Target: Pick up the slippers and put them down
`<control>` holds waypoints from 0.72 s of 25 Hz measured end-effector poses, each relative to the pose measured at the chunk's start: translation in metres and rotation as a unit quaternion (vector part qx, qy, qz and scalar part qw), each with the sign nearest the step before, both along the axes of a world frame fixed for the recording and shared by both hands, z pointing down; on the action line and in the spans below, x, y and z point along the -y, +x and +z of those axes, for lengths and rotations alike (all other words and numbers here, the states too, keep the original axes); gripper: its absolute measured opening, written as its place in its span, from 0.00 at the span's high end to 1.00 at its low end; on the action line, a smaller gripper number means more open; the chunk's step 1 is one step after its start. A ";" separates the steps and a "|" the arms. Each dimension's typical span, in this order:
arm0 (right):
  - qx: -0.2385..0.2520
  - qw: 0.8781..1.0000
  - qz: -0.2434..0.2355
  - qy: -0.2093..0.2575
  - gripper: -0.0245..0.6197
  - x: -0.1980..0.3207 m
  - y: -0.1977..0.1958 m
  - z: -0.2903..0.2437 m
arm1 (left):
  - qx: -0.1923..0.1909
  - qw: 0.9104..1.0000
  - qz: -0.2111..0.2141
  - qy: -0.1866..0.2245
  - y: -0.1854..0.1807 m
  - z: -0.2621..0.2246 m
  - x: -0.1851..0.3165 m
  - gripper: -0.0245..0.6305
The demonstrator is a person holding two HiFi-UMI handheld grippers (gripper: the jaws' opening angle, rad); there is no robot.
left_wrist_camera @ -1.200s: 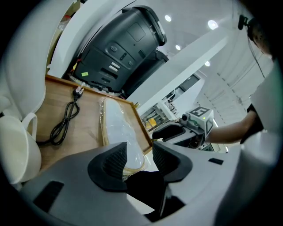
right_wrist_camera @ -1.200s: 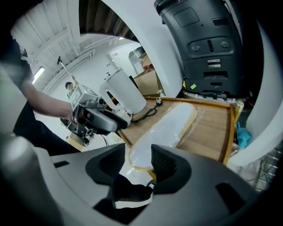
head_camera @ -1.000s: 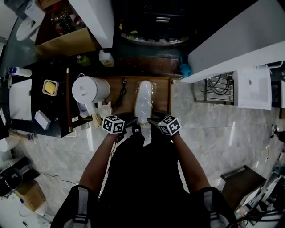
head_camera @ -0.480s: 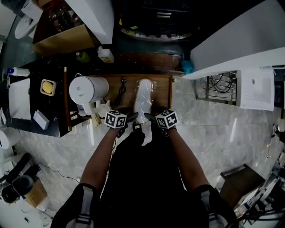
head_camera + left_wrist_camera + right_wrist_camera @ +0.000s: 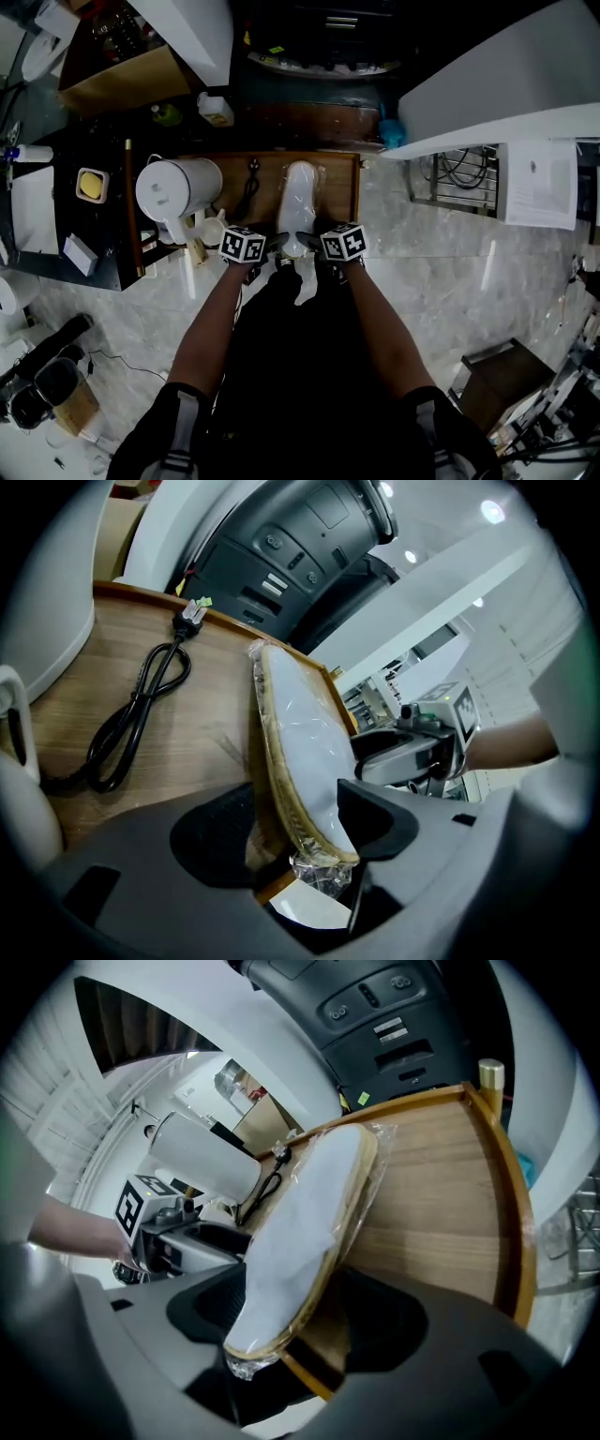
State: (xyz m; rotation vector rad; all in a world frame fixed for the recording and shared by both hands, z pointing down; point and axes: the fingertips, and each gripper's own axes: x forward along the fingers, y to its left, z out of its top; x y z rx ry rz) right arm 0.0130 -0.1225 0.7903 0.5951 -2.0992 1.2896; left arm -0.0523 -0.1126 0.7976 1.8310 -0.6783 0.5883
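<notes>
- slippers [image 5: 300, 199] are lying in their plastic wrap [image 5: 319, 874] on the wooden counter [image 5: 342, 187], centre of the head view, with the heel end sitting at the counter's lower edge and seemingly poking past it
- left gripper [image 5: 277, 244] and right gripper [image 5: 307, 241] are both sitting at that heel end, one on each side
- both pairs of jaws have just been opening and are now standing spread; the heel end is between them, and the pads aren't looking like they're pinching it
- risk 1: the bunched wrap tail is hanging right between the left jaws, bottom centre of that gripper's view; pulling back could be snagging it and dragging the pair off the edge
- risk 2: the film is looking slick and the heel seems to be overhanging, so any nudge from a jaw could be sliding or tipping the pack to the floor
- risk 3: the two grippers are working very close together, so a sideways exit could be knocking one into the other
- cable [image 5: 141, 710] is lying left of the slippers, apart from them, and probably isn't mattering
</notes>
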 end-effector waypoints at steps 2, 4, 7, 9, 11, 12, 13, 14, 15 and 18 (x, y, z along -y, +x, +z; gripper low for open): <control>0.005 1.000 0.004 -0.007 0.49 -0.001 -0.002 0.002 | 0.000 1.000 0.003 -0.005 0.002 0.003 -0.001 0.55; 0.008 1.000 0.004 -0.008 0.49 -0.001 -0.004 0.003 | 0.001 1.000 0.008 -0.006 0.004 0.006 -0.001 0.55; 0.008 1.000 0.004 -0.011 0.49 0.000 -0.004 0.003 | 0.000 1.000 0.014 -0.007 0.007 0.008 0.001 0.55; 0.008 1.000 0.008 -0.015 0.49 0.000 -0.004 0.004 | -0.002 1.000 0.016 -0.004 0.008 0.006 0.002 0.55; 0.006 1.000 0.011 -0.019 0.49 -0.001 -0.004 0.006 | 0.000 1.000 0.016 -0.005 0.007 0.006 0.002 0.55; 0.005 1.000 0.013 -0.020 0.49 -0.002 -0.004 0.008 | 0.002 1.000 0.017 -0.007 0.007 0.008 0.001 0.55; 0.005 1.000 0.013 -0.021 0.49 -0.002 -0.004 0.008 | 0.003 1.000 0.018 -0.009 0.007 0.008 0.001 0.55; 0.004 1.000 0.013 -0.021 0.49 -0.002 -0.004 0.009 | 0.004 1.000 0.019 -0.009 0.007 0.008 0.000 0.55; 0.002 1.000 0.012 -0.021 0.49 -0.002 -0.005 0.009 | 0.006 1.000 0.020 -0.010 0.007 0.008 0.001 0.55; -0.008 1.000 0.002 -0.005 0.50 -0.001 -0.007 0.009 | 0.010 1.000 0.019 -0.012 0.006 0.009 0.002 0.55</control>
